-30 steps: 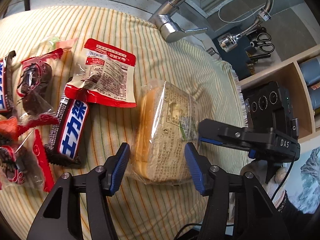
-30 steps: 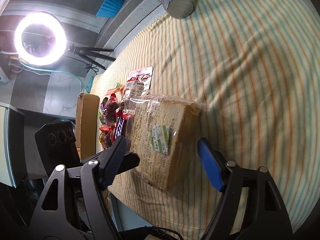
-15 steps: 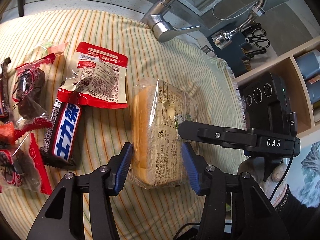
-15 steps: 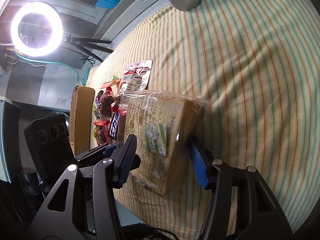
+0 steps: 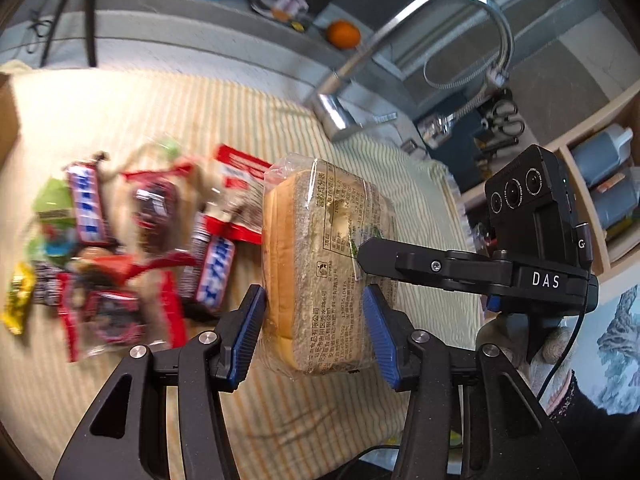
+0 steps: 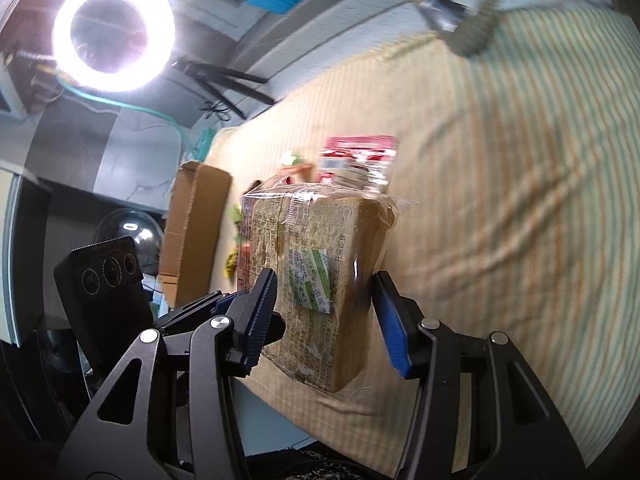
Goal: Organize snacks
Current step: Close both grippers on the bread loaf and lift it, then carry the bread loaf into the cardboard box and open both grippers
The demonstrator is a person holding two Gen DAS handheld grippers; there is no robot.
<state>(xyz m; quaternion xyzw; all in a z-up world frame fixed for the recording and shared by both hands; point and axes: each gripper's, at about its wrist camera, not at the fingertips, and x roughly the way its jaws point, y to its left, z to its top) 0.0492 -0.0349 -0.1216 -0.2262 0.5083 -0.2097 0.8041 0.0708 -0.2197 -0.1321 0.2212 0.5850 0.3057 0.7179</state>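
Note:
A wrapped loaf of sliced bread (image 5: 320, 264) is held up off the striped cloth, squeezed from two sides. My left gripper (image 5: 316, 336) is shut on its near end. My right gripper (image 6: 328, 320) is shut on the same bread (image 6: 316, 280) from the other side; one of its fingers shows in the left wrist view (image 5: 400, 264). A heap of snacks lies to the left: Snickers bars (image 5: 214, 276), dark cakes in red wrappers (image 5: 154, 208) and a red-and-white packet (image 5: 236, 168).
A cardboard box (image 6: 192, 232) stands at the cloth's far left end. A chrome faucet (image 5: 360, 92) rises behind the cloth, with an orange (image 5: 343, 34) on the ledge. Wooden shelves with bottles (image 5: 600, 184) are at the right. A ring light (image 6: 114, 34) glares.
Both grippers closed on the bread and lifted it off the cloth. The snack heap now sits lower and further left in the left wrist view.

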